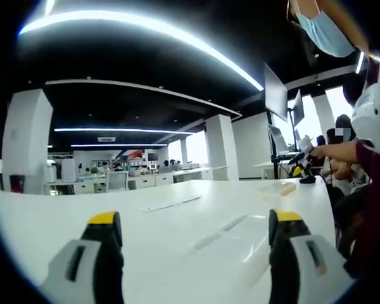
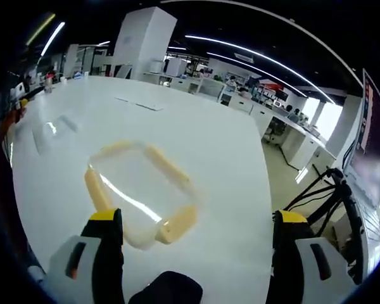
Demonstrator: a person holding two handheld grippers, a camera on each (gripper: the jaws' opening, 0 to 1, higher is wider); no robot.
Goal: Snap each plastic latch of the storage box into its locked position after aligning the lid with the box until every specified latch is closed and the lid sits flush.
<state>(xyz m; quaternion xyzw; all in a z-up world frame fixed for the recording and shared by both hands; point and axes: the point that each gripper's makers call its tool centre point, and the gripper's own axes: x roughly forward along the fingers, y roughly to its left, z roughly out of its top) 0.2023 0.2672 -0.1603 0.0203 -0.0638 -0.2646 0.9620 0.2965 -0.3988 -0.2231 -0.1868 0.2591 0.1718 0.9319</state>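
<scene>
Left gripper view: left gripper (image 1: 193, 253) fingers spread wide apart at frame bottom, nothing between them, hovering over bare white bench (image 1: 177, 240). At right of frame, far along the bench, a small yellowish item (image 1: 285, 189), too small to identify. A person's arm reaches in at right edge.

Right gripper view: right gripper (image 2: 196, 259) fingers likewise parked wide, empty. Storage box (image 2: 139, 193) lies on the bench at lower left-centre of frame, just above the left finger tip. Clear lid on, pale yellow latches along its sides: one on left side (image 2: 96, 189), one on upper right side (image 2: 166, 166), one at near corner (image 2: 177, 221). Whether any latch is snapped down I cannot tell; blur.

Handling judgement: looks a light, thin-walled plastic box, stiff but flexing under load, slick on the glossy bench, so likely to skate when pushed. Best steady the lid or far wall with one gripper, press each latch at its free outer edge with the other.
</scene>
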